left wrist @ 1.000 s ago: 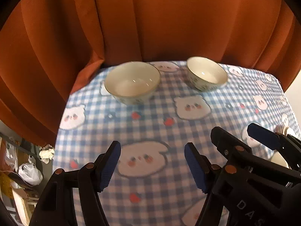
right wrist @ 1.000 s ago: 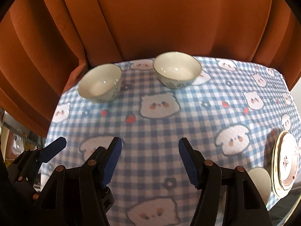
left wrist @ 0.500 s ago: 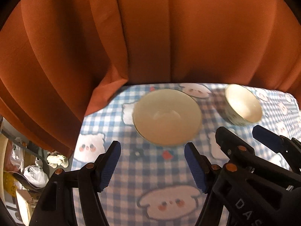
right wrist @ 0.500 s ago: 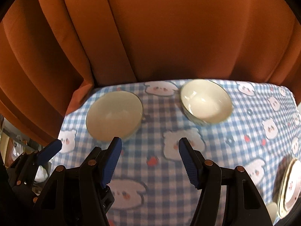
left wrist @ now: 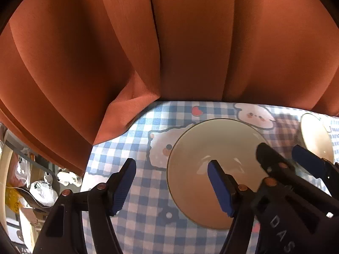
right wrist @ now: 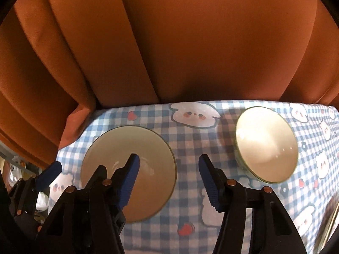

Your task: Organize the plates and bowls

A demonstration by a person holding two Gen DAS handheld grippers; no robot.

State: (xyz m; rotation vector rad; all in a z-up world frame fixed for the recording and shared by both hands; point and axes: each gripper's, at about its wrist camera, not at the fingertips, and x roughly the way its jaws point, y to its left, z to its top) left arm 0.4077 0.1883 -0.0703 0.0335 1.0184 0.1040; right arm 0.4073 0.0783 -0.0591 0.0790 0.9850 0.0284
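Cream bowl [left wrist: 203,148] straddled at its rim by the parted left tongs [left wrist: 171,182], nothing gripped.

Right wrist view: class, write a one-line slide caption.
Open right gripper hovers between two empty bowls: the left bowl and the right bowl on the checked tablecloth.

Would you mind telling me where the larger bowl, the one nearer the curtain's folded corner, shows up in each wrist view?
Left wrist view: the larger bowl sits lower centre-right, with the left gripper straddling its left rim, jaws open.
Right wrist view: the same bowl sits lower left, partly behind the right gripper's left finger.
Shared landmark: the bear face printed on the cloth by the curtain, between the two bowls.
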